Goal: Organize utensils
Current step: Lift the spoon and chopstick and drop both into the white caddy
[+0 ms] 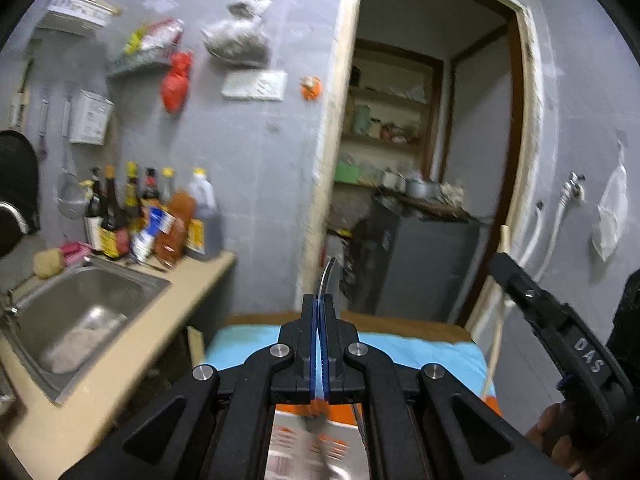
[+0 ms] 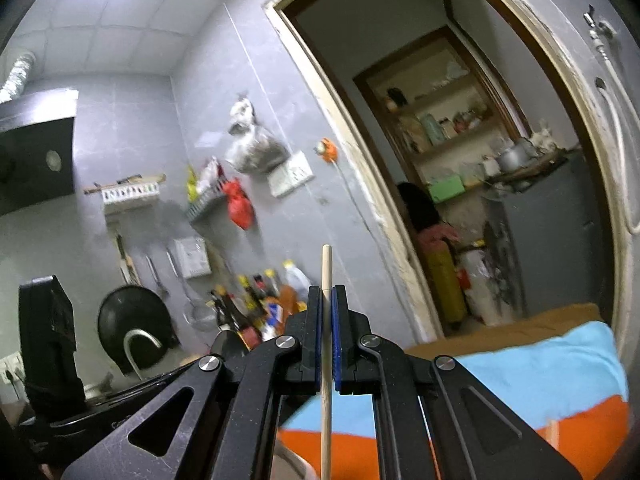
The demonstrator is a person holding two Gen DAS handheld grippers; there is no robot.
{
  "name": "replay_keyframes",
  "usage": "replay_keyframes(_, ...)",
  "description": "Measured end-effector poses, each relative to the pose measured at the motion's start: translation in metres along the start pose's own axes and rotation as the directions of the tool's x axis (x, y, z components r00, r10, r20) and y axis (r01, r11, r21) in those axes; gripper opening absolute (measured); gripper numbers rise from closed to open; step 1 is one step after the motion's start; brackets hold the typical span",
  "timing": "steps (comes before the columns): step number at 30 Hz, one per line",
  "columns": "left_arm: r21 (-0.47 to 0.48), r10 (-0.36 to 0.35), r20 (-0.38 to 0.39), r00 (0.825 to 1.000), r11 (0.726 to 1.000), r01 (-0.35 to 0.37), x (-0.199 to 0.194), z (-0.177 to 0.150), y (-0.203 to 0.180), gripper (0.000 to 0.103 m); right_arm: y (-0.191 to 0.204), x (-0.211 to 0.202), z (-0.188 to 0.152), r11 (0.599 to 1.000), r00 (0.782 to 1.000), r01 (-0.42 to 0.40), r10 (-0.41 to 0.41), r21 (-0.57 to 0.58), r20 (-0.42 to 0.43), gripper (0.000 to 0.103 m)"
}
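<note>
White "DAS" on right gripper (image 1: pixel 505 267) (pinching wooden chopstick (image 2: pixel 326 264))

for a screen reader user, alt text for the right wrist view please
The right tongs are shut on a thin wooden stick that stands upright. Behind are sauce bottles by a grey wall and an open doorway.

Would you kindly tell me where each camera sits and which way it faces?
Left wrist: on the left gripper, shut on a metal utensil, facing the sink, bottles and doorway; the right gripper shows at right.
Right wrist: on the right gripper, shut on a wooden stick, facing wall and doorway.
Shared: bottles, doorway, blue cloth.
</note>
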State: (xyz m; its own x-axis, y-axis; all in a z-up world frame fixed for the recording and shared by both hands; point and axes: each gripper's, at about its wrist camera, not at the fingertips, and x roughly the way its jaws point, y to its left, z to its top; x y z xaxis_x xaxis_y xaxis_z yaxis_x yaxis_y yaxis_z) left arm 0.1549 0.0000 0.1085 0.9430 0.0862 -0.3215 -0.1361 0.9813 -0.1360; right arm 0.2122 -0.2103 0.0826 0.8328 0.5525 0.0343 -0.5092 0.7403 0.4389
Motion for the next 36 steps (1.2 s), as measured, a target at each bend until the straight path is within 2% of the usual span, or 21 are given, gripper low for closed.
replay_keyframes(3, -0.012, 0.067, 0.046, 0.997, 0.998, -0.067, -0.005, 0.010, 0.025, 0.002, 0.021, 0.010, 0.000, 1.000, 0.999, -0.024, 0.024, 0.003, 0.039, 0.004)
replay_keyframes(6, -0.012, 0.163, 0.091, 0.982, 0.987, -0.162, -0.006, 0.012, 0.049, 0.002, 0.036, 0.023, -0.005, 0.999, 0.997, -0.037, 0.037, 0.001, 0.071, 0.004)
replay_keyframes(10, -0.006, 0.219, 0.097, 0.971, 0.976, -0.219, 0.003, 0.004, 0.069, 0.002, 0.046, 0.038, -0.019, 1.000, 0.996, -0.014, 0.015, -0.022, 0.084, 0.004)
replay_keyframes(15, 0.012, 0.249, 0.090, 0.964, 0.968, -0.251, 0.015, -0.014, 0.075, 0.002, 0.043, 0.049, -0.041, 0.999, 0.999, 0.007, -0.005, -0.046, 0.044, 0.004)
replay_keyframes(20, 0.074, 0.273, 0.125, 0.954, 0.956, -0.283, 0.019, -0.025, 0.064, 0.002, 0.035, 0.052, -0.057, 0.999, 1.000, 0.020, -0.019, -0.047, 0.022, 0.004)
replay_keyframes(23, 0.100, 0.272, 0.127, 0.954, 0.953, -0.285, 0.020, -0.031, 0.059, 0.002, 0.033, 0.054, -0.060, 0.998, 1.000, 0.027, -0.027, -0.063, 0.003, 0.004)
replay_keyframes(36, 0.108, 0.279, 0.087, 0.956, 0.952, -0.287, 0.030, -0.042, 0.063, 0.002, 0.030, 0.058, -0.070, 0.991, 0.999, 0.026, -0.032, -0.131, -0.038, 0.004)
